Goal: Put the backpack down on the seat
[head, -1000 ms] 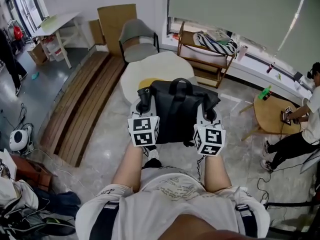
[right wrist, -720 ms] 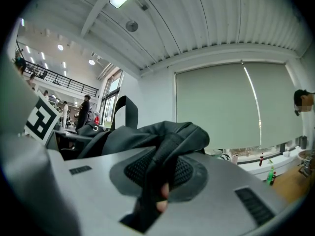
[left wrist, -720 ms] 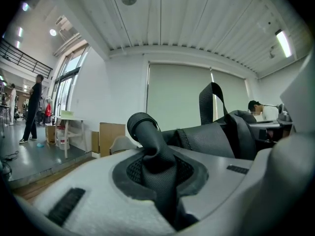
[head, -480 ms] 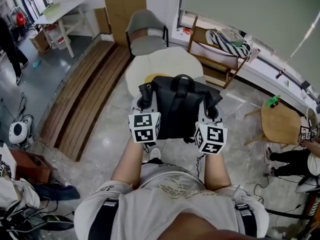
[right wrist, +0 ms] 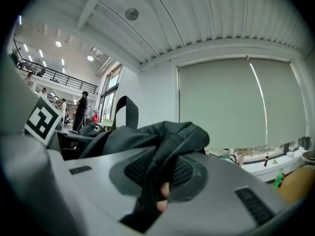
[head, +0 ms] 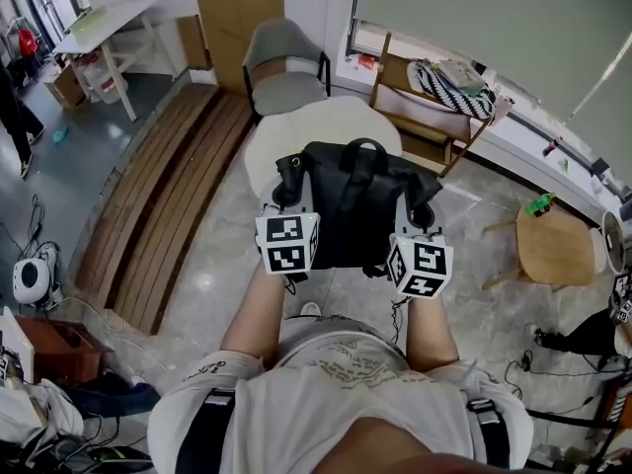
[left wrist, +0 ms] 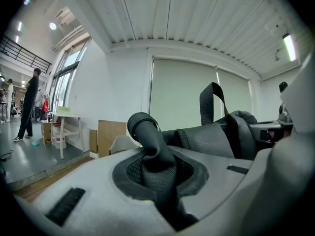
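A black backpack (head: pixel 354 210) hangs in the air in front of me, held from both sides. My left gripper (head: pixel 288 194) is shut on its left shoulder strap (left wrist: pixel 153 154), which runs up between the jaws. On the other side my right gripper (head: pixel 421 212) is shut on a fold of the bag's right strap (right wrist: pixel 165 154). Ahead stands a grey chair (head: pixel 281 89) with dark legs, its seat bare. The backpack is short of the chair, above a white round rug (head: pixel 316 131).
A wooden rack (head: pixel 434 117) with a striped cloth stands right of the chair. A small round wooden table (head: pixel 555 247) is at the right. Wooden planks (head: pixel 163 200) lie along the floor at the left, with cardboard (head: pixel 232 16) and a white table (head: pixel 99 23) behind them.
The chair and rug have drawn slightly nearer and shifted in the head view. The backpack stays gripped the same way by both grippers. The seated person at the right has slid out of view.
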`<control>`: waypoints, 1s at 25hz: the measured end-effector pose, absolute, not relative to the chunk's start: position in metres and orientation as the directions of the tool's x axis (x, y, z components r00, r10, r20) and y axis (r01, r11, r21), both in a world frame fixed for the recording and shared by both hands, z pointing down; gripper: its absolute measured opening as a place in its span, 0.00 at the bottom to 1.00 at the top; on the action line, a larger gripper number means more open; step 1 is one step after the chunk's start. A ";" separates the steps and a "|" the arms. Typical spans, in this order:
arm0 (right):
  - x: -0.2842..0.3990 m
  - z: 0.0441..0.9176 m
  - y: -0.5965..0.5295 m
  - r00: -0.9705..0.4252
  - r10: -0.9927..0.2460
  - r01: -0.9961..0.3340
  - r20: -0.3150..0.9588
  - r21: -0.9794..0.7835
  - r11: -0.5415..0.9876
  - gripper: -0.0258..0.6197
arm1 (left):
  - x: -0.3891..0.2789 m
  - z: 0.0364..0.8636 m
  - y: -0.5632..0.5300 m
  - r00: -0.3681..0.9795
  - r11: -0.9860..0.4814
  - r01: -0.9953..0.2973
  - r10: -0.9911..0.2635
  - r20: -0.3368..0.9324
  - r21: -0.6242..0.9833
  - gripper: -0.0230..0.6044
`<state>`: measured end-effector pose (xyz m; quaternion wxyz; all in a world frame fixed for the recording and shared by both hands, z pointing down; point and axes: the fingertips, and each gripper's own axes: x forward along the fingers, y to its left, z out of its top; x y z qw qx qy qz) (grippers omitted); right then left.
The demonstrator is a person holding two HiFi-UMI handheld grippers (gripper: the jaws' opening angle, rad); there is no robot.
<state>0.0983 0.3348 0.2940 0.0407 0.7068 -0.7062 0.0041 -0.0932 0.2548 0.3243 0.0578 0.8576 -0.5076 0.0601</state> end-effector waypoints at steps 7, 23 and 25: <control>0.092 0.244 0.252 0.023 -0.997 -0.999 0.070 0.044 -0.019 0.14 | -0.096 0.271 0.163 0.502 -0.503 -0.864 -0.851 0.158 0.032 0.14; 0.114 0.278 0.169 -0.035 -0.997 -0.999 0.066 0.027 0.037 0.14 | -0.078 0.309 0.090 0.470 -0.474 -0.880 -0.864 0.178 0.024 0.14; 0.107 0.281 0.156 -0.041 -0.997 -0.999 0.061 0.024 0.042 0.14 | -0.085 0.311 0.078 0.465 -0.469 -0.883 -0.868 0.174 0.022 0.14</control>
